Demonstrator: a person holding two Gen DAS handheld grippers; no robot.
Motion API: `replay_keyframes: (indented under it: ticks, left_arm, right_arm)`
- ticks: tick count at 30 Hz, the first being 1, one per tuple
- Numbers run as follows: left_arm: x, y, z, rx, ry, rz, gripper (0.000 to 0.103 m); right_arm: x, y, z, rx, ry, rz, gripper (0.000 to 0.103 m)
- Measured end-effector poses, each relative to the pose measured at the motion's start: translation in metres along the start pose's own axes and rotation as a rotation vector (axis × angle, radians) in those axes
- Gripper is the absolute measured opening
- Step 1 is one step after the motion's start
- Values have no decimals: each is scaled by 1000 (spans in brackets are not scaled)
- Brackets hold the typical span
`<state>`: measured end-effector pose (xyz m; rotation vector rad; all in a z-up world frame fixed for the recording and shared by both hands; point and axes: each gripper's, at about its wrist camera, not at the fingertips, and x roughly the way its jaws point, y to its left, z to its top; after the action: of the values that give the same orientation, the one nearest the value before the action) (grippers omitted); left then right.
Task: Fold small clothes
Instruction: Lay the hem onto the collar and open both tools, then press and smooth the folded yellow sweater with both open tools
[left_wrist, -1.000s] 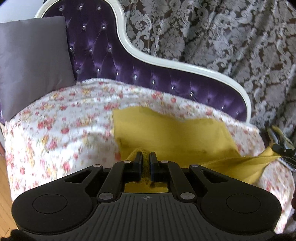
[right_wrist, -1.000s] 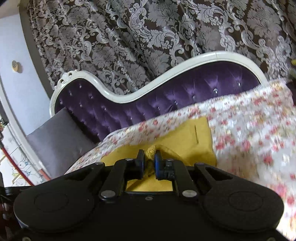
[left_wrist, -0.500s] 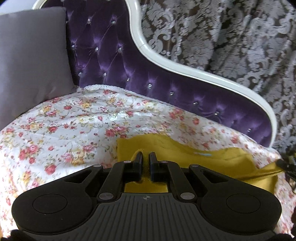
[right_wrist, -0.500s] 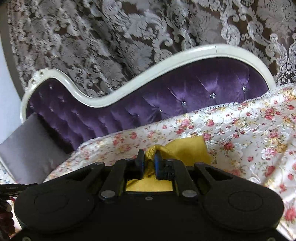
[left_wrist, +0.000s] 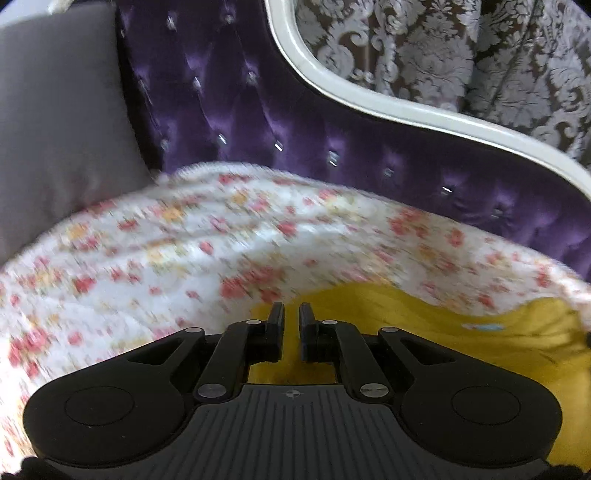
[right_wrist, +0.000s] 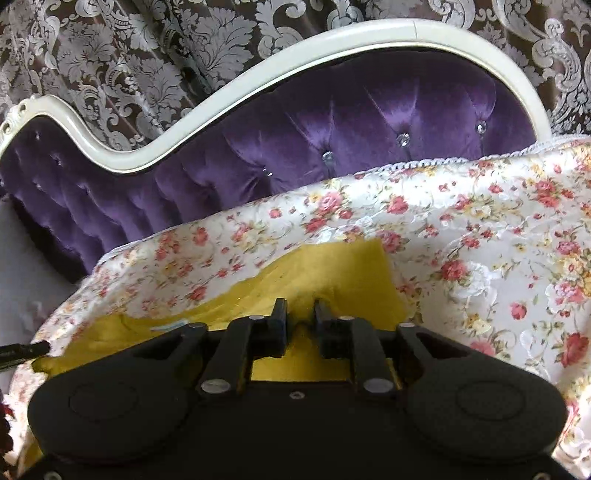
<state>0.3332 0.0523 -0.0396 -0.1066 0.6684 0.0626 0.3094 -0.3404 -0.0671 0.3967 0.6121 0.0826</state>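
Both tongs — left (left_wrist: 291, 314), right (right_wrist: 301, 310) — slightly spread over the yellow garment (right_wrist: 332, 273)

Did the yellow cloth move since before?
Yes. The yellow cloth was carried toward the purple sofa back and laid lower on the flowery cover, with both tools.

Garment (right_wrist: 332, 273) on bedspread (right_wrist: 480, 229); headboard (right_wrist: 369, 122) behind bedspread, curtain (right_wrist: 147, 55) behind headboard; pillow (left_wrist: 55, 129) left, against headboard.

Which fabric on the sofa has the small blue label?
The yellow garment: its pale blue label sits near the edge; floral cover and grey cushion show none.
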Motion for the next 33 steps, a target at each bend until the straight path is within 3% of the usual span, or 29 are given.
replay_keyframes:
  ticks: [2, 4, 7, 9, 10, 11, 17, 23, 27, 33]
  left_arm:
    - [4, 4, 6, -4, -8, 20, 9]
    - [4, 12, 16, -47, 1, -4, 9]
    - [-14, 25, 25, -136, -36, -83, 10]
    - [-32, 31, 22, -163, -89, -173, 26]
    - [-40, 31, 20, -159, -101, -195, 42]
    - [-48, 30, 16, -144, -101, -198, 47]
    - [-68, 1, -26, 54, 5, -207, 47]
    - [-51, -21, -61, 210, 100, -210, 47]
    - [-28, -25, -52, 235, 101, -184, 47]
    - [14, -11, -14, 90, 113, -102, 47]
  right_arm:
    - [-3, -2, 2, 3, -36, -15, 52]
    - [-12, -5, 5, 10, -99, -37, 61]
    - [-29, -7, 14, 10, -151, -57, 61]
    - [-42, -5, 16, -19, -173, -59, 63]
    - [-48, -2, 16, -44, -175, -60, 63]
    - [-53, 1, 15, -76, -170, -60, 63]
    - [-64, 32, -16, -296, -65, -21, 63]
    - [-51, 60, -43, -440, 37, 81, 62]
    - [-36, 66, -46, -466, 72, 86, 62]
    - [-21, 64, -44, -483, 97, 84, 62]
